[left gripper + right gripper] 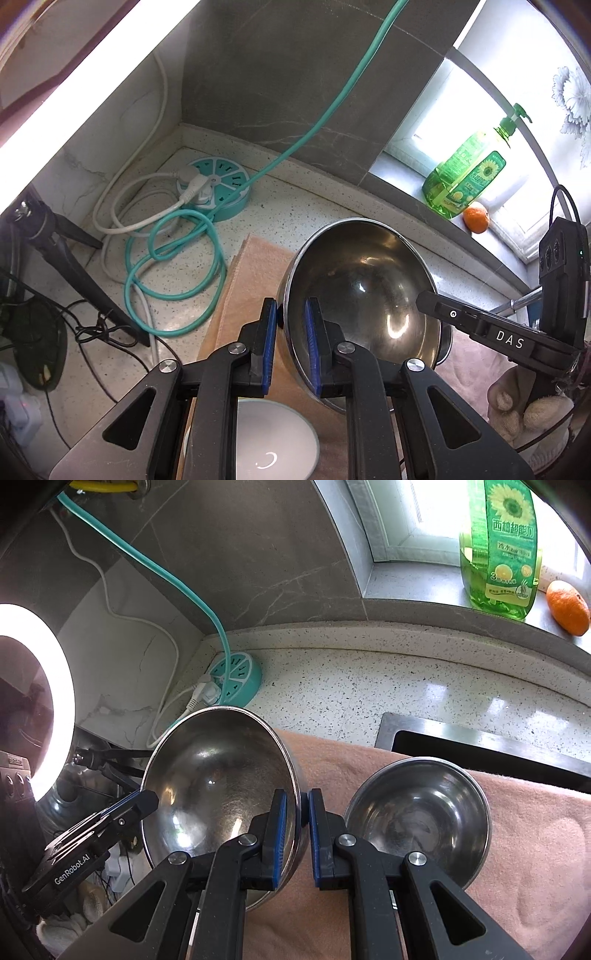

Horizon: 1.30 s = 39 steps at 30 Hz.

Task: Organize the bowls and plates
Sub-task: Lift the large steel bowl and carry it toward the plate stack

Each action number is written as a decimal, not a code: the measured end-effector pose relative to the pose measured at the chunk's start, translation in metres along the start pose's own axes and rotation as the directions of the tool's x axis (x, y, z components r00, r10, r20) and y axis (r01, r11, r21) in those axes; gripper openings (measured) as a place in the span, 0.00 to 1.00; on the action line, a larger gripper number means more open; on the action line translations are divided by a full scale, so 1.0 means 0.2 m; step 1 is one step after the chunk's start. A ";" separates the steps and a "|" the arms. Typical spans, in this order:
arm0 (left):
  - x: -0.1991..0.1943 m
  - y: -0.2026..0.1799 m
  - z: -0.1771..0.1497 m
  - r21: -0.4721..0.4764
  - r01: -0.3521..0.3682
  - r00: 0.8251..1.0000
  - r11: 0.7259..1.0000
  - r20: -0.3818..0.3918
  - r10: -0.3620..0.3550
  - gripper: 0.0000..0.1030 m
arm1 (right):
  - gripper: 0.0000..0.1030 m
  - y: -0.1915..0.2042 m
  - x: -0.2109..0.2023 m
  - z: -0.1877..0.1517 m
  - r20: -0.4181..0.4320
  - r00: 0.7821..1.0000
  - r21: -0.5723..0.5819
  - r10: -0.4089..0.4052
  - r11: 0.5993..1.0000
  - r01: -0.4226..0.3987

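A large steel bowl (362, 288) (218, 775) hangs tilted above the pink towel (251, 266) (535, 849), held from both sides. My left gripper (290, 310) is shut on its left rim, one blue pad inside and one outside. My right gripper (295, 801) is shut on the opposite rim in the same way. Each gripper also shows in the other's view: the right gripper (424, 299) and the left gripper (147, 797). A smaller steel bowl (417, 819) rests upright on the towel to the right. A white dish (273, 439) lies below my left gripper.
A teal round power strip (214, 188) (236, 679) with looped cables sits in the counter's back corner. A green detergent bottle (465, 173) and an orange (476, 219) stand on the windowsill. A sink edge (480, 738) lies beyond the towel. A ring light (55, 686) and a tripod leg (85, 273) stand at left.
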<state>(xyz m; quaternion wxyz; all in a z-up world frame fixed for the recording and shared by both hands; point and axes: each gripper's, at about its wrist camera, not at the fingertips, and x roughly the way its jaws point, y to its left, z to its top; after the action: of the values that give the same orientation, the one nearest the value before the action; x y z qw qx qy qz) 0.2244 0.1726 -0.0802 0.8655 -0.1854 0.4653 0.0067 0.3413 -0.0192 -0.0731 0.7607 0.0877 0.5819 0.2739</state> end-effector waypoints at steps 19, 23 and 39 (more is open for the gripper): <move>-0.35 0.03 -0.18 0.044 0.063 0.996 0.997 0.061 -0.065 0.13 | 0.10 0.20 -0.38 -0.26 0.099 0.995 -0.011 -0.005 1.000 0.007; -0.40 0.04 -0.25 0.046 0.066 0.996 0.997 0.063 -0.069 0.13 | 0.10 0.23 -0.41 -0.36 0.097 0.995 -0.006 -0.003 1.000 0.003; -0.51 0.11 -0.58 0.028 0.070 0.997 0.997 0.017 -0.071 0.13 | 0.10 0.24 -0.41 -0.78 0.045 0.999 0.054 -0.009 0.999 0.006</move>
<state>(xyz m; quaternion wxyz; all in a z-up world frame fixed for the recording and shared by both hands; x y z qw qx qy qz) 0.0692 0.1713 -0.0637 0.8718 -0.1897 0.4508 -0.0287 0.1659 -0.0510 -0.0308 0.7720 0.1119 0.5721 0.2535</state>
